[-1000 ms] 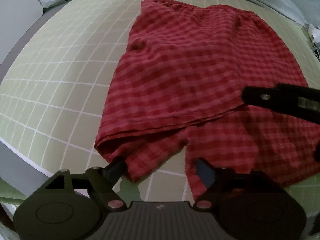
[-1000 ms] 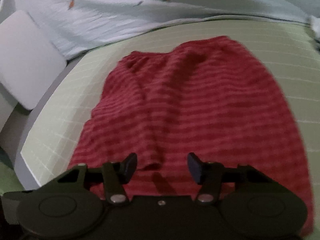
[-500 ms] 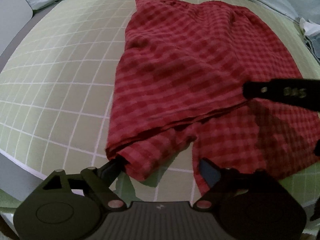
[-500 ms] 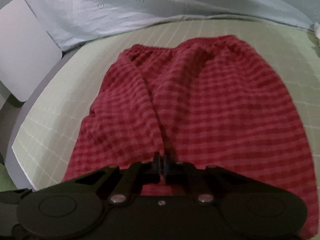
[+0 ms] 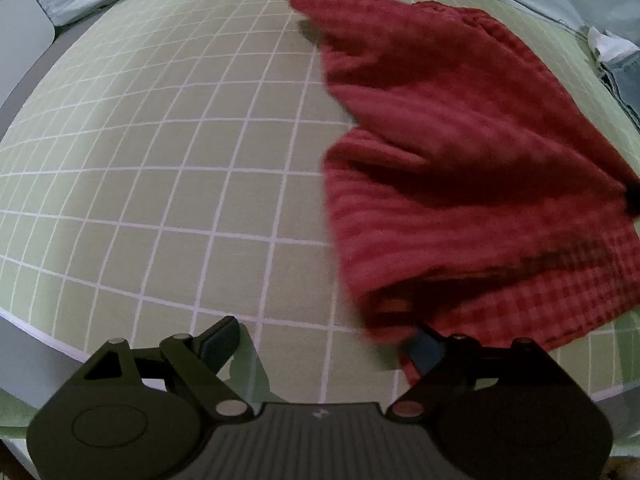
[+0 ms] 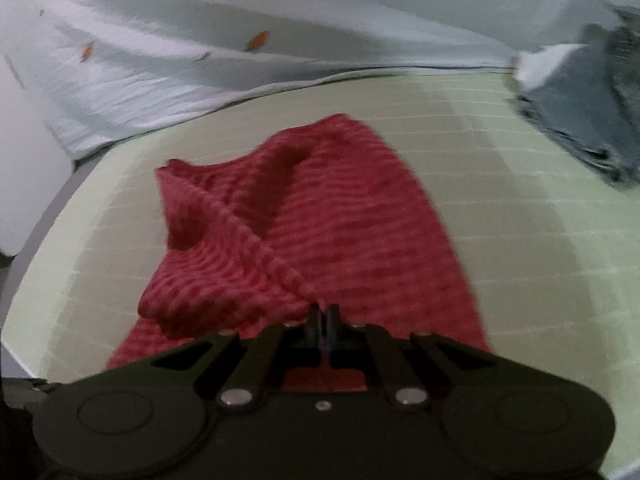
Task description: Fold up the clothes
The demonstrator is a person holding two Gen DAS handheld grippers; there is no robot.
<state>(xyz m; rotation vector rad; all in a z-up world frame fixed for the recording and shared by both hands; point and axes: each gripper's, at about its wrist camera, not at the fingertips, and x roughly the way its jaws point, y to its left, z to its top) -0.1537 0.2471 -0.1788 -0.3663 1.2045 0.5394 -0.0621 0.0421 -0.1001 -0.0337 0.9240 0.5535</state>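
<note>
I see one garment, a red checked cloth (image 5: 460, 168), which looks like a pair of shorts. It lies on the green mat (image 5: 160, 160) with white grid lines, toward the right half of the mat in my left wrist view. The fabric is not flat: one layer is pulled up and folded over the other, and a raised ridge runs diagonally across it in my right wrist view (image 6: 304, 232). Both views are a bit blurred, so I cannot read the check pattern sharply everywhere.

My left gripper (image 5: 324, 340) has its two fingers spread wide apart, and nothing is between them. The left finger (image 5: 218, 338) is over bare mat. The right finger (image 5: 426, 346) is at the near edge of the cloth; I cannot tell if it really touches it.

My right gripper (image 6: 323, 320) has its fingers pressed together, and they pinch a fold of the red cloth, which rises up to them from the mat.

In count: one red garment, one green mat, two grippers. Behind the mat there is a pale sheet (image 6: 240, 40) with small orange marks, and at the far right a grey-blue pile of fabric (image 6: 592, 112).
</note>
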